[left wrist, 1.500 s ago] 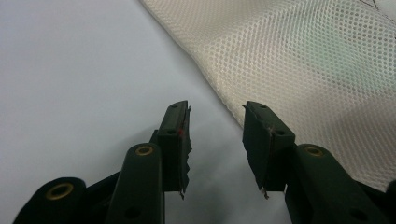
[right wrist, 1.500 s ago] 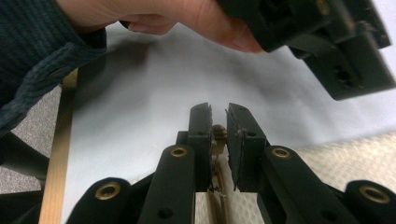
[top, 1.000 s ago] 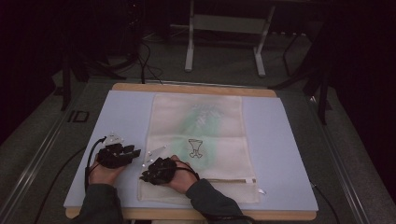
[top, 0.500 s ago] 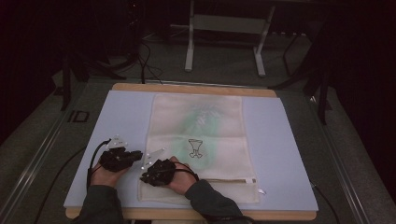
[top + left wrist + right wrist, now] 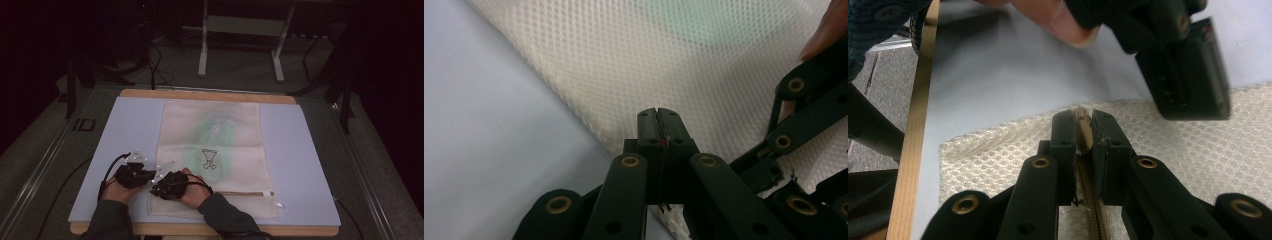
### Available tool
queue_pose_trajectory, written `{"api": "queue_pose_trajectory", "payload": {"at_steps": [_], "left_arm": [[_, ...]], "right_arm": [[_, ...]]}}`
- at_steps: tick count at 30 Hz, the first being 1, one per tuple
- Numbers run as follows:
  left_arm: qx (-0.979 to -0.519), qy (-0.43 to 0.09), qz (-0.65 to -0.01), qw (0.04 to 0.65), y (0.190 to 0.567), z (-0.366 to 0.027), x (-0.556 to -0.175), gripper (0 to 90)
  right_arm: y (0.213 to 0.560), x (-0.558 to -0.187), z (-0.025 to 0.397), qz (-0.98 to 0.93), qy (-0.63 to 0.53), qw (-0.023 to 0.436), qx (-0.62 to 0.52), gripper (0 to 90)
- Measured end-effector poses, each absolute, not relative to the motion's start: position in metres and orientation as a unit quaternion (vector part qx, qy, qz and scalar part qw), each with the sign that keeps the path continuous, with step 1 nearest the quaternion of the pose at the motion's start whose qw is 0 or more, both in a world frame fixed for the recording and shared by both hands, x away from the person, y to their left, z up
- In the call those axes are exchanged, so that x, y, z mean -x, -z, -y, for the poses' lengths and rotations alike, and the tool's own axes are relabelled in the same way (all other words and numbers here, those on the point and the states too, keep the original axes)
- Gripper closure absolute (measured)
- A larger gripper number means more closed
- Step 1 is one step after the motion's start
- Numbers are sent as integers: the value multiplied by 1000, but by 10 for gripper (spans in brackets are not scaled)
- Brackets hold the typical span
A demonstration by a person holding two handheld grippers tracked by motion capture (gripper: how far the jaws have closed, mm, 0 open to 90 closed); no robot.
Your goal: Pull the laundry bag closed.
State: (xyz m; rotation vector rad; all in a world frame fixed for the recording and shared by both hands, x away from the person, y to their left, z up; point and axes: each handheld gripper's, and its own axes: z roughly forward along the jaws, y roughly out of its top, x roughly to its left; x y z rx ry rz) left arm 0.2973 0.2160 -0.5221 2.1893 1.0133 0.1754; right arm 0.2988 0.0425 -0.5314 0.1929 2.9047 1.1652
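Evidently both claws sit at the near-left corner of the mesh bag [image 5: 212, 150] on the counter [image 5: 310, 165]: right claw [image 5: 1083, 117] pinches the zipper end [image 5: 1089, 195], left claw [image 5: 659, 114] is pressed together, probably on a mesh edge. Pulling apart could tear mesh or slip off the tape

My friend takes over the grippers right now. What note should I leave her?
Left gripper: shut on the mesh bag at its left edge.
Right gripper: shut on the zipper at the bag's near left corner.
The bag lies flat on the blue mat, zipper along its near end.
Done: both grips are set.
Left: whatever the zipper needs; I cannot tell if it is open or closed.
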Motion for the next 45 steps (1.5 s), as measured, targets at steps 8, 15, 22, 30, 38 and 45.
{"api": "queue_pose_trajectory", "payload": {"at_steps": [8, 15, 22, 30, 38, 45], "left_arm": [[-854, -47, -396, 336, 526, -214, -297, 893], [-851, -39, -412, 323, 525, -216, -292, 896], [-851, -33, -413, 322, 525, -216, -294, 898], [-852, -26, -410, 324, 525, -218, -295, 899], [-851, -27, -410, 325, 525, -219, -295, 899], [-856, -29, -406, 320, 524, -217, -295, 898]], "right_arm": [[531, -299, -42, -927, -371, -2, -64, 815], [533, -299, -40, -924, -377, -4, -70, 816], [533, -300, -36, -923, -376, -9, -79, 820], [531, -299, -30, -926, -369, -4, -80, 822], [530, -298, -26, -929, -363, 4, -76, 823], [526, -290, -26, -935, -347, 27, -70, 822]]}}
